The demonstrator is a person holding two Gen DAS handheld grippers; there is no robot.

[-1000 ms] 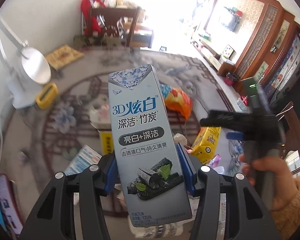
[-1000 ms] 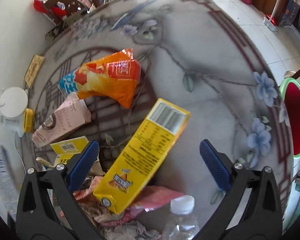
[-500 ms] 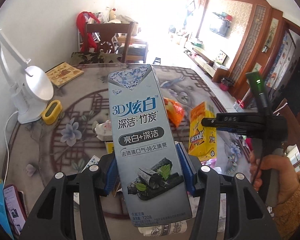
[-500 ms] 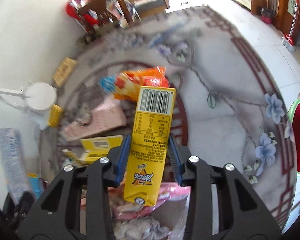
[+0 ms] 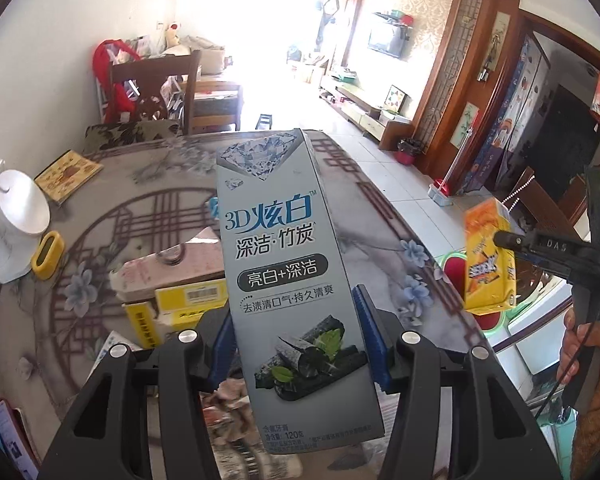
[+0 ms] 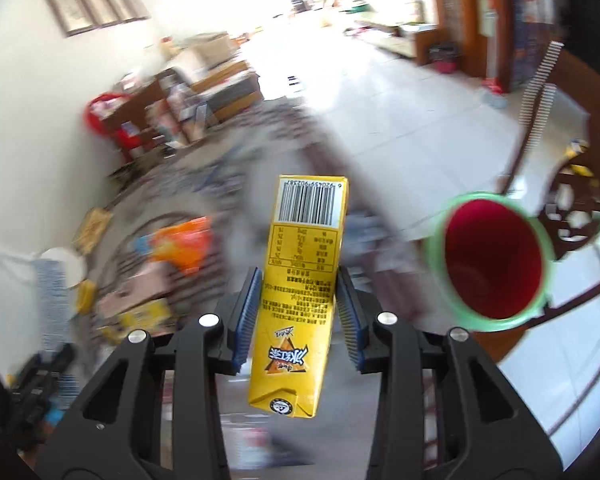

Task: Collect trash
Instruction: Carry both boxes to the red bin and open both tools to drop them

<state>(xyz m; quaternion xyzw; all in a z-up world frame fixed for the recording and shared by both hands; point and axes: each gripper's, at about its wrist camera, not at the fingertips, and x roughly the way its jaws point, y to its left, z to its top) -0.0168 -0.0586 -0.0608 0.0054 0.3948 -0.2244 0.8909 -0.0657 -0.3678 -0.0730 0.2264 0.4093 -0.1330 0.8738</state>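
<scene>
A tall yellow cardboard drink carton (image 6: 300,296) is clamped between the right gripper (image 6: 298,316) fingers, long axis running forward; the round red green-rimmed bin (image 6: 490,258) lies right of them, nearer this hand. A long grey toothpaste box (image 5: 290,280) is pinched lengthwise by the left gripper (image 5: 296,340).

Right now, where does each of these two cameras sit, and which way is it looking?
Left wrist view: sits on the left tool, looking down over the table and into the room; the tool grips a grey toothpaste box; the person's other hand shows.
Right wrist view: sits on the right tool, gripping a yellow carton, facing the red bin.
Both views show the yellow carton, the bin and the table.
</scene>
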